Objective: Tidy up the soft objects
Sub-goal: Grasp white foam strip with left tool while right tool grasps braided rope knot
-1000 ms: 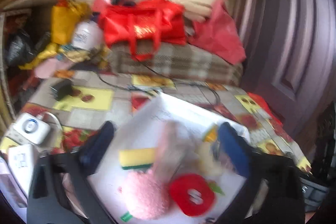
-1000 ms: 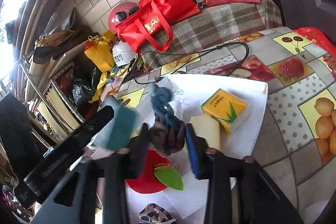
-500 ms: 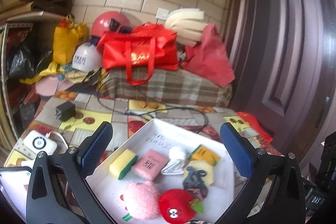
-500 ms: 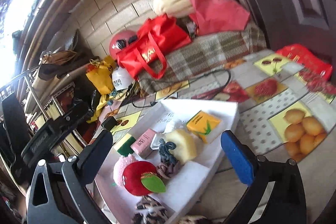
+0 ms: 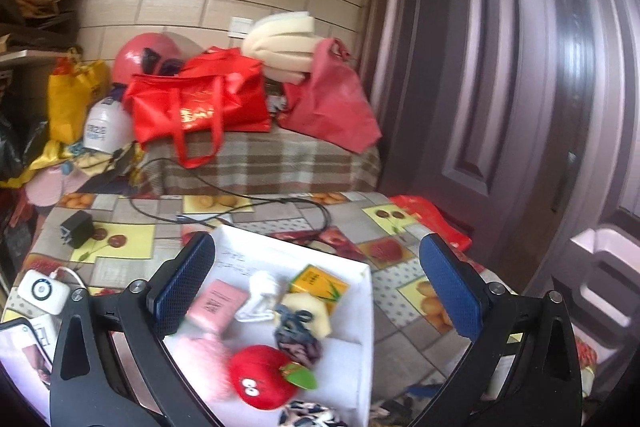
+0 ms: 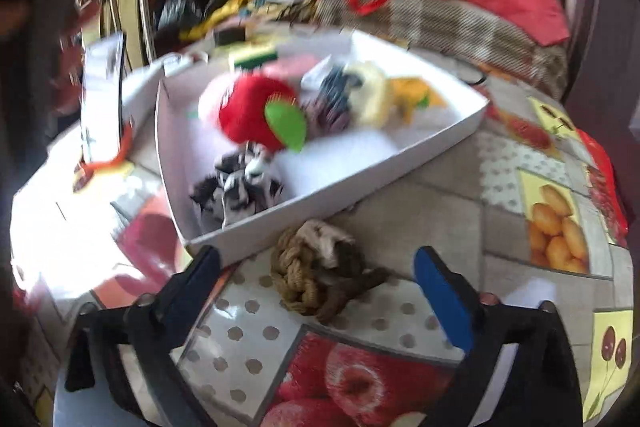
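Right gripper (image 6: 316,291) hangs with its jaws spread wide and empty, straddling a brown braided rope knot (image 6: 316,271) that lies on the counter (image 6: 400,227) just outside the near wall of the white tray (image 6: 256,231). Left gripper (image 5: 316,287) is likewise wide and empty, poised above the tray's middle.

Inside the tray, nearest its front wall, sits a black-and-white fabric bundle (image 6: 236,187); behind it a red plush apple (image 5: 262,381) with a green leaf, a pink fluffy ball (image 5: 200,359) and a dark braided cord (image 5: 296,331). Farther back lie a pale yellow sponge (image 5: 316,309), a pink packet (image 5: 218,305), a white clip-like piece (image 5: 260,297) and a yellow carton (image 5: 318,283).

The rope knot looks like the one soft thing not yet in the tray, so collecting it seems the step in hand. Next, the right gripper would need to drop around the knot, close on its bulk, then lift it over the wall.
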Available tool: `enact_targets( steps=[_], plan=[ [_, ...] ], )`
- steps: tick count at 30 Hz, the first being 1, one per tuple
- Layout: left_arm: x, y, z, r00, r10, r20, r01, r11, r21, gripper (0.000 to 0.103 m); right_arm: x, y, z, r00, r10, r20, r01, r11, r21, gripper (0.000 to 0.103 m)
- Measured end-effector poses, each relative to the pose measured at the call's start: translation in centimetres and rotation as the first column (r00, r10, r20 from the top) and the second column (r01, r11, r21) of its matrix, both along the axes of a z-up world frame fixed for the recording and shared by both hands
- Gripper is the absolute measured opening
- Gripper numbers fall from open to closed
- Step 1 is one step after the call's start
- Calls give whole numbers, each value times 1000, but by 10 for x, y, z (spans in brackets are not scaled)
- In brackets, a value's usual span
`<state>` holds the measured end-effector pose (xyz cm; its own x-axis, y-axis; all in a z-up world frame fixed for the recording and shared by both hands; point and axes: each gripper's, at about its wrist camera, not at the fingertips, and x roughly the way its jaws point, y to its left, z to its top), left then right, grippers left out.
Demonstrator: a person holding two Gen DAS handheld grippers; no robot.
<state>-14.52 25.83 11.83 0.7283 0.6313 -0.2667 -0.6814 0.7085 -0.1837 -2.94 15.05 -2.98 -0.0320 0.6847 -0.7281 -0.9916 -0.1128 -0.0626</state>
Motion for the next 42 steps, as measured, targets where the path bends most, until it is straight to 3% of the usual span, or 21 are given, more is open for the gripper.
enact_targets(
  steps=[1, 2, 3, 5, 8, 11, 13, 15, 19, 21, 23, 26, 31, 34, 36, 37, 38, 39, 40, 41, 42],
  plan=[
    [2, -1, 0, 1000, -8, -1, 8, 1000, 0, 103, 0, 4, -6, 1000, -4, 15, 4, 1000, -22, 63],
    [4, -2, 0, 1000, -18, -2, 18, 1000, -2, 103, -1, 6, -11, 1000, -9, 28, 10, 999, -39, 51],
    [5, -2, -1, 1000, -26, -3, 26, 1000, -7, 103, 1, 4, -11, 1000, -6, 15, 7, 1000, -23, 50],
    [8, -1, -3, 999, -41, -3, 41, 999, -20, 103, -1, -1, -9, 1000, 17, 14, -17, 999, -27, 36],
    [10, -1, -6, 999, -51, -6, 51, 998, -33, 103, -1, -20, 0, 999, 43, -19, -43, 999, 3, 30],
    [10, 0, -8, 999, -42, 7, 42, 998, -42, 103, 28, -53, 28, 990, -23, -136, 40, 992, 118, 30],
    [13, 0, -11, 999, -49, 24, 50, 996, -68, 103, 64, -76, 50, 968, -115, -221, 163, 963, 216, 31],
    [21, -3, -18, 997, -76, 24, 79, 991, -108, 103, 105, -97, 66, 924, -232, -304, 325, 896, 303, 31],
    [63, -30, -44, 982, -188, -27, 176, 956, -234, 103, 164, -118, 65, 812, -381, -441, 545, 767, 340, 31],
    [85, -48, -59, 972, -226, -65, 196, 931, -309, 103, 179, -122, 54, 765, -419, -489, 607, 723, 329, 31],
    [103, -66, -73, 955, -284, -89, 237, 906, -352, 102, 187, -122, 46, 732, -427, -531, 636, 708, 307, 31],
    [126, -96, -90, 936, -323, -144, 254, 897, -363, 102, 192, -130, 42, 713, -435, -550, 654, 695, 299, 31],
    [164, -122, -117, 906, -346, -243, 238, 892, -383, 102, 193, -141, 46, 710, -420, -566, 661, 673, 330, 31],
    [182, -129, -133, 885, -333, -327, 204, 906, -371, 102, 196, -140, 45, 708, -410, -575, 659, 676, 330, 31],
    [187, -123, -141, 875, -338, -347, 207, 909, -363, 88, 196, -138, 45, 710, -401, -578, 652, 683, 328, 31],
    [189, -122, -145, 866, -358, -349, 228, 904, -362, 63, 196, -138, 45, 712, -400, -578, 651, 684, 328, 31],
    [187, -119, -149, 855, -378, -356, 240, 896, -374, 51, 195, -137, 45, 715, -398, -575, 648, 686, 330, 31],
    [184, -115, -152, 852, -401, -338, 258, 882, -395, 49, 194, -138, 45, 718, -398, -571, 646, 686, 334, 31],
    [182, -114, -150, 849, -416, -325, 277, 876, -395, 30, 193, -138, 46, 720, -399, -567, 646, 684, 338, 31],
    [179, -115, -148, 844, -429, -322, 297, 873, -386, 21, 192, -139, 46, 723, -398, -564, 644, 684, 342, 31],
    [176, -116, -145, 844, -426, -325, 306, 881, -362, 21, 191, -139, 47, 724, -398, -563, 644, 683, 345, 31]
  ],
)
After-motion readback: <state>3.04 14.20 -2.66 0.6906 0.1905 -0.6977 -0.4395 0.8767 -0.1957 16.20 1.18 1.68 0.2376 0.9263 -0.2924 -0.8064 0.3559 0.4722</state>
